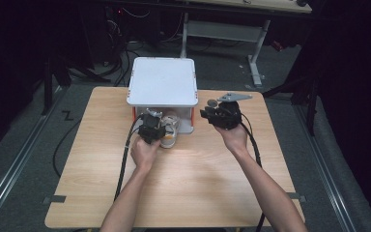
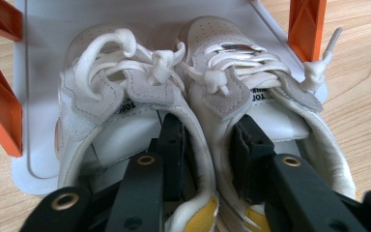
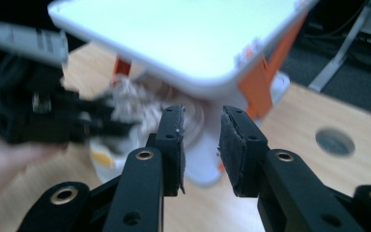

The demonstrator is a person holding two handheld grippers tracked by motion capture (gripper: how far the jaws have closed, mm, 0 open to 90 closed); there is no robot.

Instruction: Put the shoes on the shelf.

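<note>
From above, my left gripper (image 1: 150, 129) meets the pair of white shoes (image 1: 169, 133) at the open front of the white two-tier stand (image 1: 162, 81); my right gripper (image 1: 221, 115) hangs beside it. Along the left jaws, one sits inside each shoe (image 2: 193, 96), jaws narrow around the touching inner walls, likely to move both together on the bottom tray (image 2: 38, 53). Along the right jaws, nothing lies between them, the gap narrow.

White shoes (image 2: 140, 96) of smooth, faintly glossy leather-like material, with matt suede-like tongue patches and soft woven cloth laces. Pale matt wood-grain table (image 1: 183, 183). Smooth white plastic shelf (image 1: 162, 79) top, slightly shiny, on ribbed orange plastic legs (image 2: 0, 111). Matt black plastic jaws with rough, grainy black pads (image 3: 234, 145) and brass-coloured metal eyelets.
</note>
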